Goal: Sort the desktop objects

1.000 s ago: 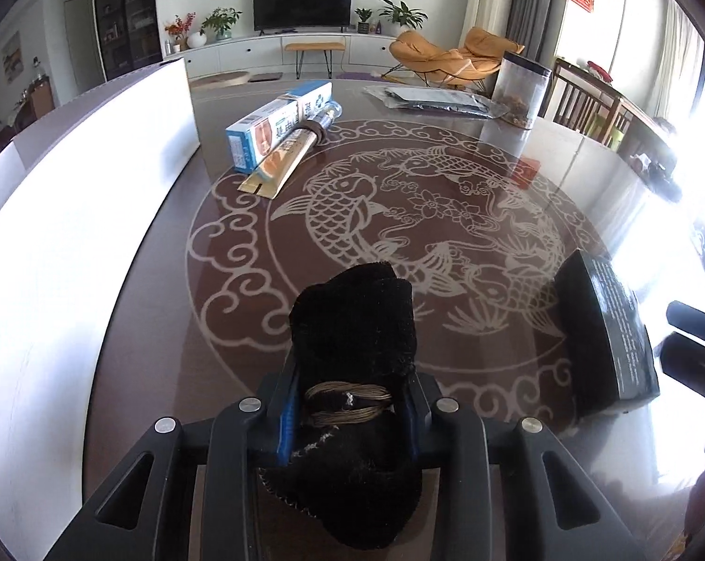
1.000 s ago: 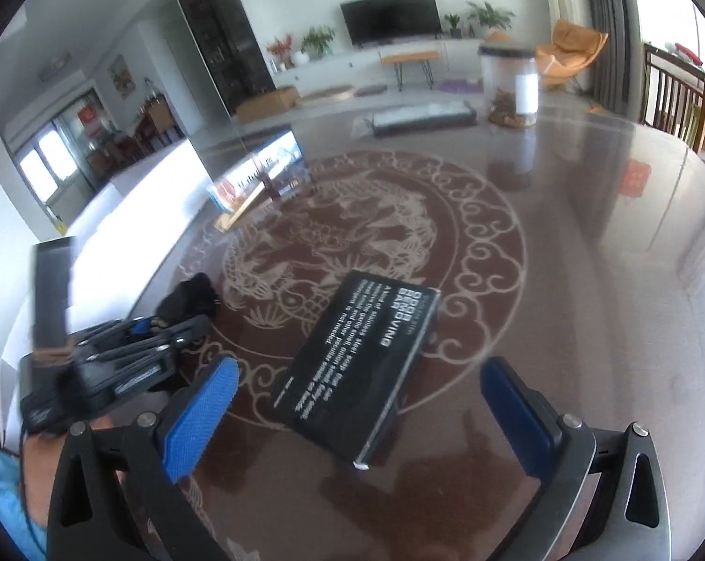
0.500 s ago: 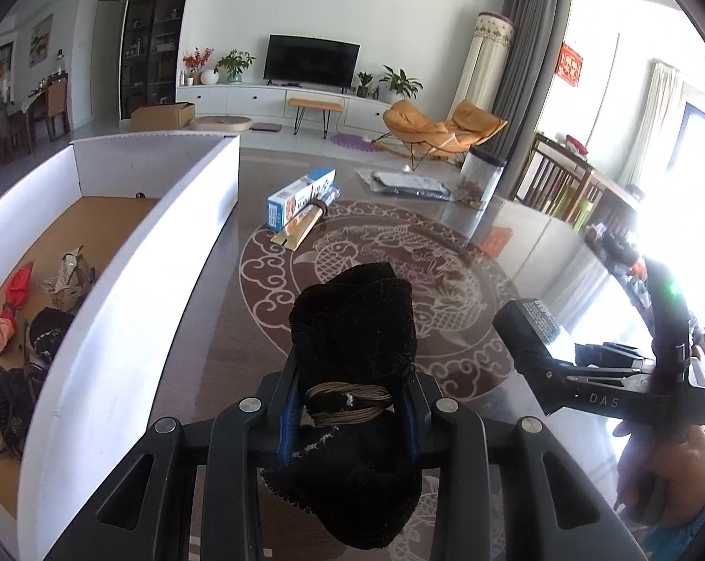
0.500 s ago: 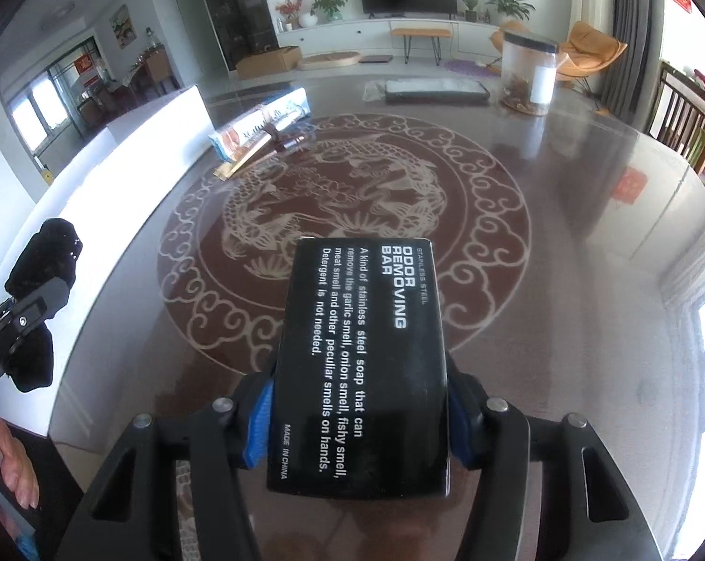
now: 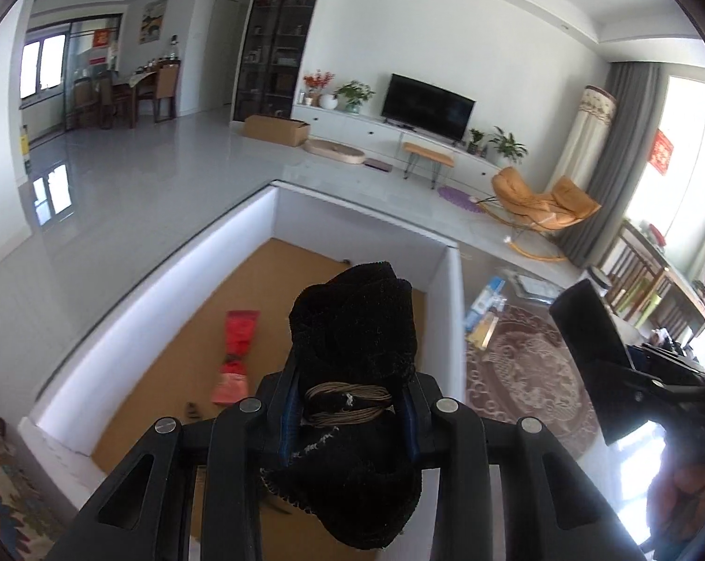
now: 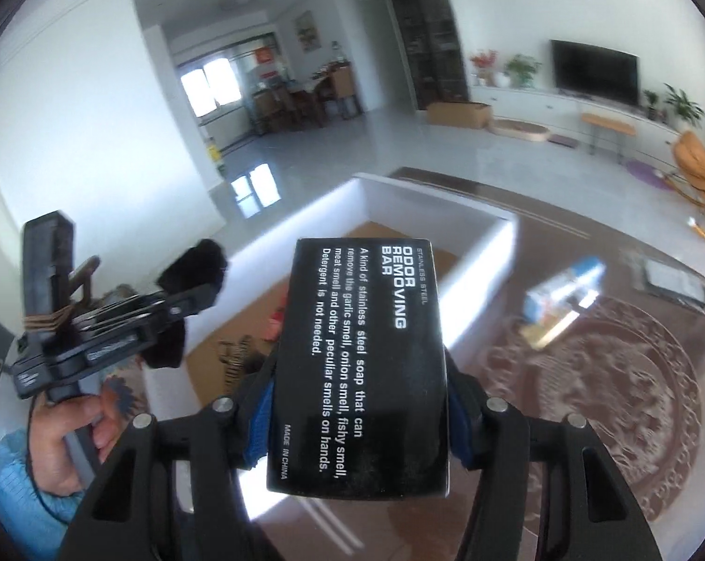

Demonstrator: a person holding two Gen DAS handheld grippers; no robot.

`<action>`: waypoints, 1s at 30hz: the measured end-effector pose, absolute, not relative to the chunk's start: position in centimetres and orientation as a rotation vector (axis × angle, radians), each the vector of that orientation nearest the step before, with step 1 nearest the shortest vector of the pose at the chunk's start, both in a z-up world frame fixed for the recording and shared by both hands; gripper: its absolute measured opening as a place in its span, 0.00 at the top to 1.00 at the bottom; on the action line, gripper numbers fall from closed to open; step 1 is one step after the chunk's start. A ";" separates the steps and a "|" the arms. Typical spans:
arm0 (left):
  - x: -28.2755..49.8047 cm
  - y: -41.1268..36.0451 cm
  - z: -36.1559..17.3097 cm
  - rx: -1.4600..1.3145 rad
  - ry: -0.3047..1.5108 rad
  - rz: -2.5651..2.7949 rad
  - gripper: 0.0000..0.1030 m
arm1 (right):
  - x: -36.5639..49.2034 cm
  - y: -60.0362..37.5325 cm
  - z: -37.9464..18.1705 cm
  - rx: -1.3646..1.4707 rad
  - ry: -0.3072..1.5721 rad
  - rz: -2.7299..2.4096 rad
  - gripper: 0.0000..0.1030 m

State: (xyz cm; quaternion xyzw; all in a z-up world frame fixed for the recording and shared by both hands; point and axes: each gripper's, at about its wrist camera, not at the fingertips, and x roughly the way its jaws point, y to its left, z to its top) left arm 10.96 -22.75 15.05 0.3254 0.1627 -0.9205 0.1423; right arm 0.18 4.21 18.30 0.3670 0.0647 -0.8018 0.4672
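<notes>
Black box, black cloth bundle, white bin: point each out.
black box [image 6: 359, 364], right wrist view, middle of its printed face
black cloth bundle [image 5: 354, 332], left wrist view, upper fold
white bin [image 5: 454, 308], left wrist view, right wall

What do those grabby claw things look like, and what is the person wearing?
Each gripper, the left gripper and the right gripper, is chunky matte black plastic with silver round screws and blue rubber pads inside the fingers. Tan rubber bands wrap the left one. The person wears a light blue sleeve.
</notes>
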 end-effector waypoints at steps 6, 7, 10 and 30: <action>11.9 -30.1 11.3 1.053 0.527 -2.469 0.67 | 6.5 -7.5 14.2 0.880 0.348 -1.711 0.43; 12.0 -30.8 10.5 1.074 0.529 -2.445 0.67 | 7.1 -8.8 12.9 0.894 0.387 -1.683 0.43; 11.6 -31.9 8.5 1.141 0.523 -2.404 0.67 | 7.7 -11.3 9.4 0.939 0.477 -1.646 0.43; 9.7 -14.5 14.2 1.008 0.370 -2.650 0.24 | 1.1 6.5 10.7 0.764 0.256 -2.125 0.00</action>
